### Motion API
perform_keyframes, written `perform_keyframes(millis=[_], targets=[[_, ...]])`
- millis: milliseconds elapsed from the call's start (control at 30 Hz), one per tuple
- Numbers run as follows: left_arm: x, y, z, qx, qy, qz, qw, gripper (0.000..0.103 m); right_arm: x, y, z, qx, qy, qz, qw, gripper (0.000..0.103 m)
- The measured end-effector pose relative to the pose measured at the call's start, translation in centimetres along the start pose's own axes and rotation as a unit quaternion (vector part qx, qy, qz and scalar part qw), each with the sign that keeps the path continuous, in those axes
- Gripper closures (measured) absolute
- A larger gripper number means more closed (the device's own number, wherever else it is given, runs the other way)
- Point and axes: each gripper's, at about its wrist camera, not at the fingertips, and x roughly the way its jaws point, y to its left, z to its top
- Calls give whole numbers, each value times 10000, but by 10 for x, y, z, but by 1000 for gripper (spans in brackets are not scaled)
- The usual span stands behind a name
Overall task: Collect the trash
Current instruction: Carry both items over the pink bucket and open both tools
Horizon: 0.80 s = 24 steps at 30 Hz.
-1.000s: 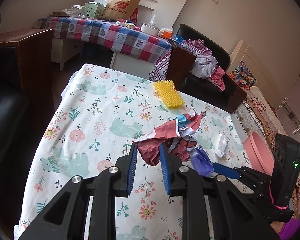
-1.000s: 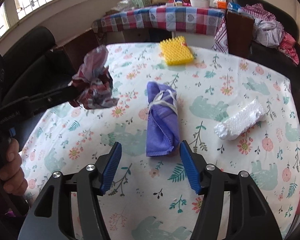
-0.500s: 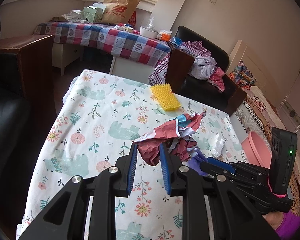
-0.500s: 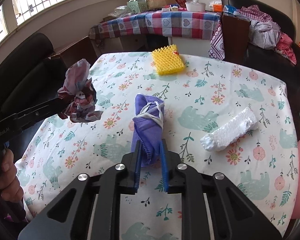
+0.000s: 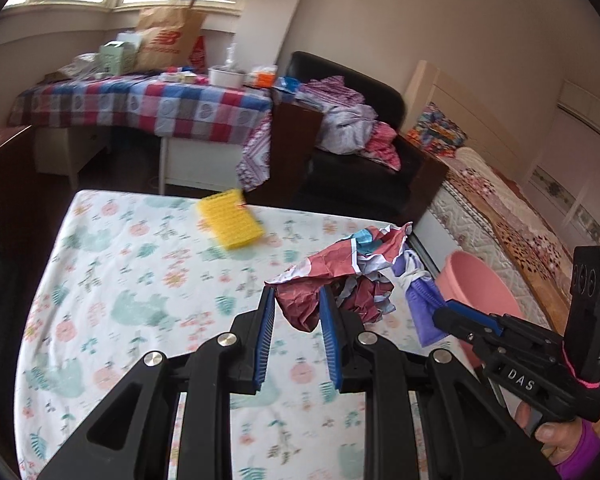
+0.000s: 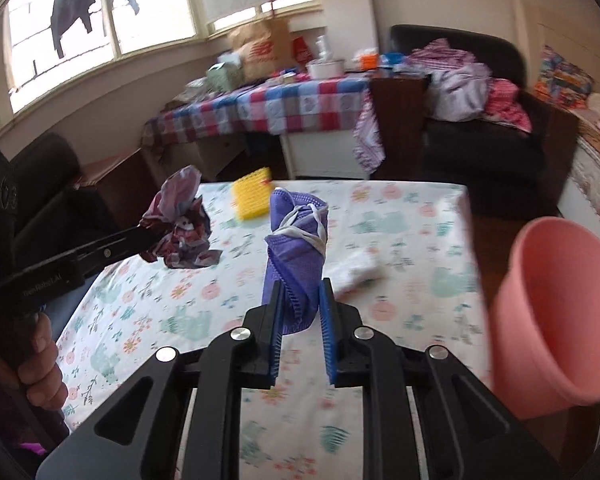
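Left gripper clamped on crumpled wrapper, held above table. Right gripper clamped on purple mask, also clear of tablecloth. Pink bucket at 3 o'clock off table edge; inside hidden, contents unknown. Judgement: carry both over bucket mouth before releasing, keep grip firm, drop one at a time. Foam piece and yellow brush remain on table.

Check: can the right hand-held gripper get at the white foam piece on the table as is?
Probably not: the right hand-held gripper is shut on the purple mask, so the white foam piece must wait.
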Motion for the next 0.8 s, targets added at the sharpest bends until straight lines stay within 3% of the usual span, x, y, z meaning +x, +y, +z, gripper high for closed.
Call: perform_keyframes(millis=[433, 800], targets=[[61, -126, 17, 957, 327, -900, 9908, 81, -56, -126, -17, 935, -381, -1329, 9860, 86], [123, -212, 0, 1567, 756, -1224, 9771, 81, -59, -178, -38, 1479, -286, -1614, 9753, 86]])
